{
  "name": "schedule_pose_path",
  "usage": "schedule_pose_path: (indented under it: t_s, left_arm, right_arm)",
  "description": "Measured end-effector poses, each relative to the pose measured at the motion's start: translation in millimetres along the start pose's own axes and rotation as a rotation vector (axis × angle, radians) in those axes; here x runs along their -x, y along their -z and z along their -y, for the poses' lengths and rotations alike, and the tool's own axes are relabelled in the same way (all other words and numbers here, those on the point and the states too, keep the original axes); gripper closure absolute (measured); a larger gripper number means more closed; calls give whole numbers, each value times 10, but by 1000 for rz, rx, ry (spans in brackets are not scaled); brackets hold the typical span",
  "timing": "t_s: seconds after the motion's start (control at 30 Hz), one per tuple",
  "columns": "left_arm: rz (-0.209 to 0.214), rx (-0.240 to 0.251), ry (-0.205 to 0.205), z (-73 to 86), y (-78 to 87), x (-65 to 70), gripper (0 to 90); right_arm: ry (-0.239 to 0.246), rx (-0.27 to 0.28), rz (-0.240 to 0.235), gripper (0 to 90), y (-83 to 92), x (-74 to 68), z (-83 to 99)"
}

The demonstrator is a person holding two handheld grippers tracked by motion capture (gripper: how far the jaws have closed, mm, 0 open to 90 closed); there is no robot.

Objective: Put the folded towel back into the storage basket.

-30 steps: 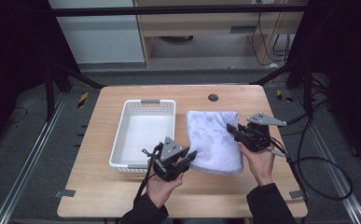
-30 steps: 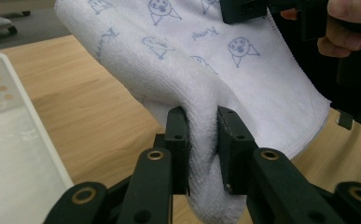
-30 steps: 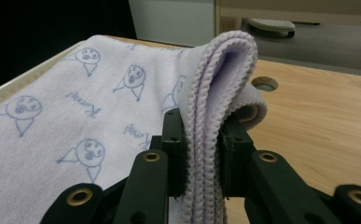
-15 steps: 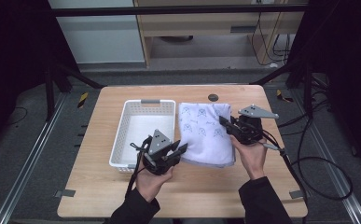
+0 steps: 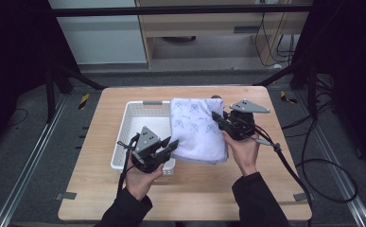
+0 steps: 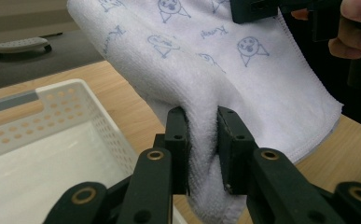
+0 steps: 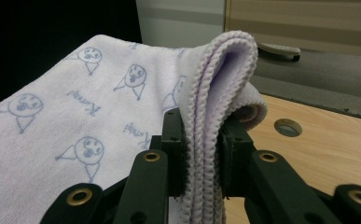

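The folded towel (image 5: 197, 130) is suspended between the two grippers, with most of its area over the table (image 5: 265, 189) just to the right of the white perforated basket (image 5: 138, 137) and its left margin already overlapping the basket's right wall. The coming move turns on this relation: the basket lies to the left of the towel, and its long axis runs away from the person, roughly parallel to the towel's long axis, so the transfer is judged to be a sideways shift to the left followed by a descent, with no rotation required. The left gripper (image 5: 170, 145) is the nearer one to the basket and hangs at its near right corner; the right gripper (image 5: 218, 120) holds the far right portion of the towel, well apart from the basket. In the left gripper view, the jaws are clamped tight on a pinched fold at the towel's near edge (image 6: 201, 140), the cloth bulging between the pads. In the right gripper view, the jaws are likewise closed hard on several stacked layers of the folded hem (image 7: 201, 140). A round hole (image 7: 288, 127) in the tabletop lies beyond the towel
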State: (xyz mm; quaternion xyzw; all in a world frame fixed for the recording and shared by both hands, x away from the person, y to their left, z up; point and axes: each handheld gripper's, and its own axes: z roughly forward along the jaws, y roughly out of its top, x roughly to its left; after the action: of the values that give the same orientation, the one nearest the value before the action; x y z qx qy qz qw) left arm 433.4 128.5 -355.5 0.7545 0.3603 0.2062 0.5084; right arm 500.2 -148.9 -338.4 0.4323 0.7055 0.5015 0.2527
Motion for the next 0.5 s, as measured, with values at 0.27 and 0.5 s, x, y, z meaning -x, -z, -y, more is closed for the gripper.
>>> schedule_pose_path:
  t_s: [0.27,0.5]
  left_arm:
    - [-25,11,19,1,141,-194,747]
    - [-42,15,27,8,227,-326,747]
  right_arm:
    - [13,0,-16,754,-171,-155,-114]
    - [19,8,-29,754,-281,-277,-191]
